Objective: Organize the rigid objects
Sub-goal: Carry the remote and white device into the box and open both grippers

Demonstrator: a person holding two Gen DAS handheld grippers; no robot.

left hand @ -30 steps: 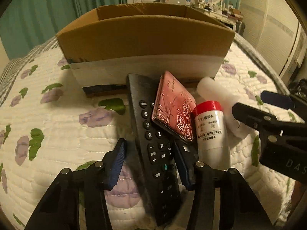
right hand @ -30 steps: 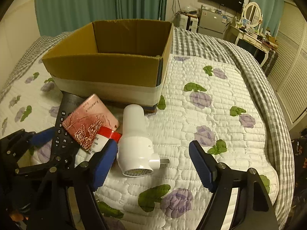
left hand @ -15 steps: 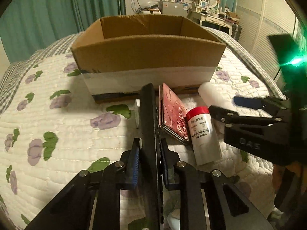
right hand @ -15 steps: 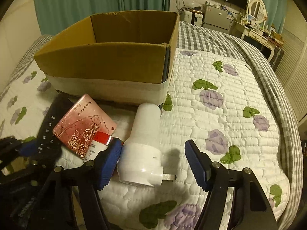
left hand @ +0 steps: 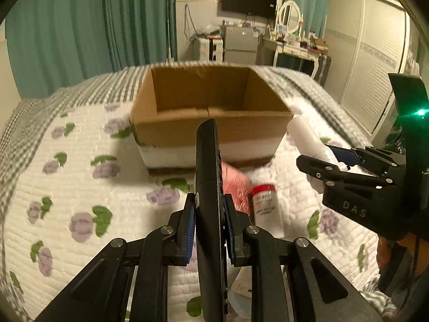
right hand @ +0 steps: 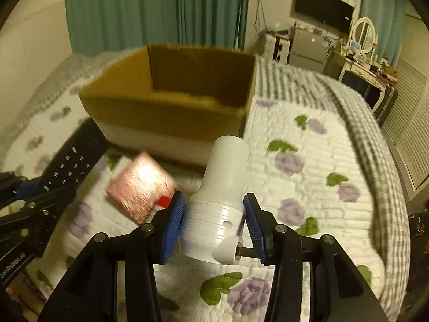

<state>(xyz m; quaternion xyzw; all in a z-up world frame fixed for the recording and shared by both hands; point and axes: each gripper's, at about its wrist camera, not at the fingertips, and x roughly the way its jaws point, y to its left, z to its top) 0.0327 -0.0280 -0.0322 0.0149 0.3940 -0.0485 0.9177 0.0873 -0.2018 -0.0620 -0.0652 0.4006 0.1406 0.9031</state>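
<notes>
My left gripper is shut on a black remote control, held on edge above the quilt and pointing at the open cardboard box. My right gripper is shut on a white plug-in device, lifted off the bed; it also shows in the left wrist view. A pink rose-patterned case and a red-capped white bottle lie on the quilt between the grippers, in front of the box. The remote shows at the left of the right wrist view.
The floral quilt covers the bed, with a grey checked blanket beyond. Green curtains, a TV, a dresser with a mirror and a white wardrobe stand at the back of the room.
Both grippers have risen. The left has lifted the remote it closed on. The right has shut on the white device and picked it up off the quilt.
</notes>
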